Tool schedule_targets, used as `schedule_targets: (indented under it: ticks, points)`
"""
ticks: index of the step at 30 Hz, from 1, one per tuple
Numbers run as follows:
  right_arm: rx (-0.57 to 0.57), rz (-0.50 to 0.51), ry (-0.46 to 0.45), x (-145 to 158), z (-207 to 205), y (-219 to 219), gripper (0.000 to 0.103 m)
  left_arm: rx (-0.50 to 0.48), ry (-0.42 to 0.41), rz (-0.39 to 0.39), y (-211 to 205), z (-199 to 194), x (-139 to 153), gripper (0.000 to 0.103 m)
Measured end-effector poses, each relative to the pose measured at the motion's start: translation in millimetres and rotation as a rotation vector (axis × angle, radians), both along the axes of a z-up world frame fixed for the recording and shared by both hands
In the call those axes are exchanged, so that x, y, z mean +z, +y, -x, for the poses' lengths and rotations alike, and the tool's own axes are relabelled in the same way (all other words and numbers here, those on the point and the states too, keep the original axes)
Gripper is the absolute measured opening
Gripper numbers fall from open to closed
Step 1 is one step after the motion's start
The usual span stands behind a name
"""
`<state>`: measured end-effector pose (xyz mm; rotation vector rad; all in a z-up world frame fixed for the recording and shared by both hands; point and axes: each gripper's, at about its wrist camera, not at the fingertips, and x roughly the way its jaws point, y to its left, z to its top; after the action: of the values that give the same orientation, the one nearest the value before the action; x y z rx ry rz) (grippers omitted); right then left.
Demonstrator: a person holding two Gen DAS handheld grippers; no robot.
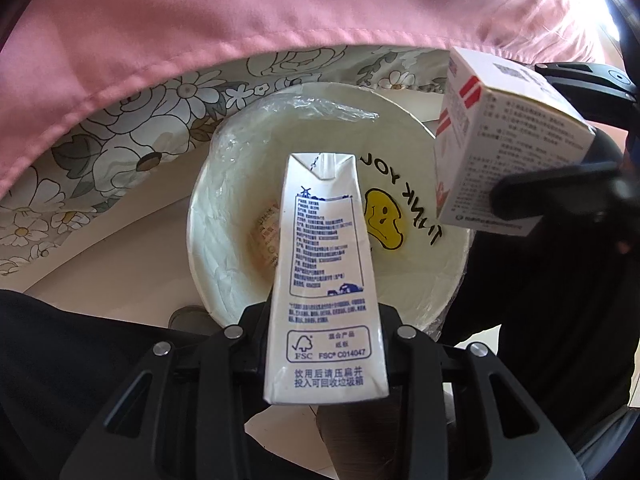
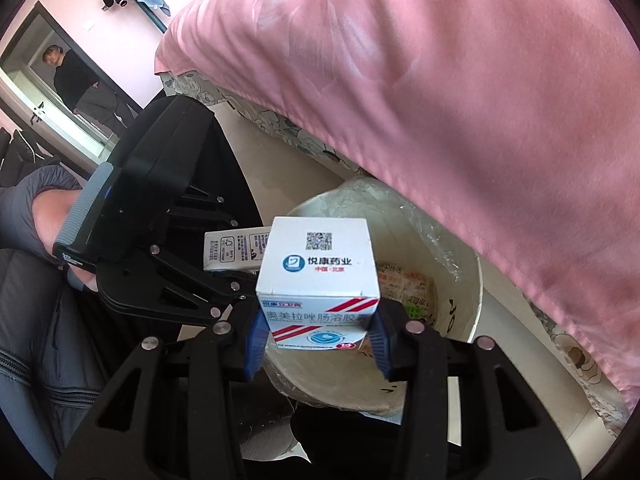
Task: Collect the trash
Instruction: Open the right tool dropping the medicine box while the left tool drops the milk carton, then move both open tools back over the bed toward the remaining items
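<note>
The left gripper [image 1: 326,344] is clamped on a white milk carton [image 1: 326,280] with blue print, its folded top pointing forward from the bottom centre of the left wrist view. The carton hangs over a round white bin [image 1: 224,216] lined with a thin clear bag [image 1: 320,106]. Inside the bin, a yellow smiley face [image 1: 384,220] and black lettering show right of the carton, and an orange-printed wrapper [image 1: 266,240] lies at the bottom, left of it.

The right gripper [image 2: 318,340] pinches a white medicine box [image 2: 318,276] with red stripes between its blue pads [image 2: 256,340], low in the centre of the right wrist view. In the left wrist view that box [image 1: 508,148] sits at the right edge, over the bin's rim. From the right wrist camera, the carton [image 2: 236,250] appears just left of the box, with the left gripper's black body [image 2: 160,200] and the person's hand [image 2: 48,220] further left.

A pink quilt [image 2: 460,100] fills the upper right, draped over a floral bedsheet [image 1: 120,128]. At the upper left, a person in black [image 2: 76,84] stands in a doorway.
</note>
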<state>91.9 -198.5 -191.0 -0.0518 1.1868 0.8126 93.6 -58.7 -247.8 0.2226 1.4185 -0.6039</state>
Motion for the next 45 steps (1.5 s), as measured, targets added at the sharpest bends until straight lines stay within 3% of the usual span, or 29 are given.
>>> schedule_targets:
  ticks: [4, 5, 6, 7, 8, 11, 13, 32, 45]
  points:
    - [-0.017, -0.013, 0.004, -0.4, -6.5, 1.8, 0.045, 0.013, -0.003, -0.005, 0.2, -3.4, -1.3, 0.038]
    - [-0.023, -0.015, 0.013, -1.4, -8.2, 1.3, 0.052, 0.009, -0.002, -0.001, -0.3, -3.3, -2.0, 0.038]
    - [-0.027, -0.019, 0.022, -4.3, -9.6, -2.1, 0.07, 0.002, -0.002, 0.003, -1.1, -3.2, -1.6, 0.038]
    - [-0.038, -0.018, 0.02, -4.6, -10.7, -2.2, 0.079, -0.002, -0.003, 0.002, -2.2, -2.6, -1.4, 0.04]
    - [-0.052, -0.007, 0.013, -5.3, -10.2, -3.8, 0.091, -0.005, -0.005, 0.0, -3.3, -1.8, -1.4, 0.053]
    - [-0.072, 0.007, 0.004, -4.2, -9.1, -6.1, 0.096, -0.016, -0.021, 0.013, -5.5, -0.1, 1.1, 0.086]
    - [-0.085, 0.015, 0.005, -4.1, -8.8, -6.7, 0.096, -0.015, -0.024, 0.011, -5.9, -0.3, 1.5, 0.096]
    - [-0.09, 0.001, 0.0, -1.6, -4.6, -10.5, 0.096, 0.023, -0.021, -0.009, 1.5, 2.4, 2.2, 0.098]
    - [-0.129, -0.014, -0.04, 10.6, 0.9, -16.1, 0.096, 0.094, -0.076, 0.008, 18.9, -1.8, 30.6, 0.098]
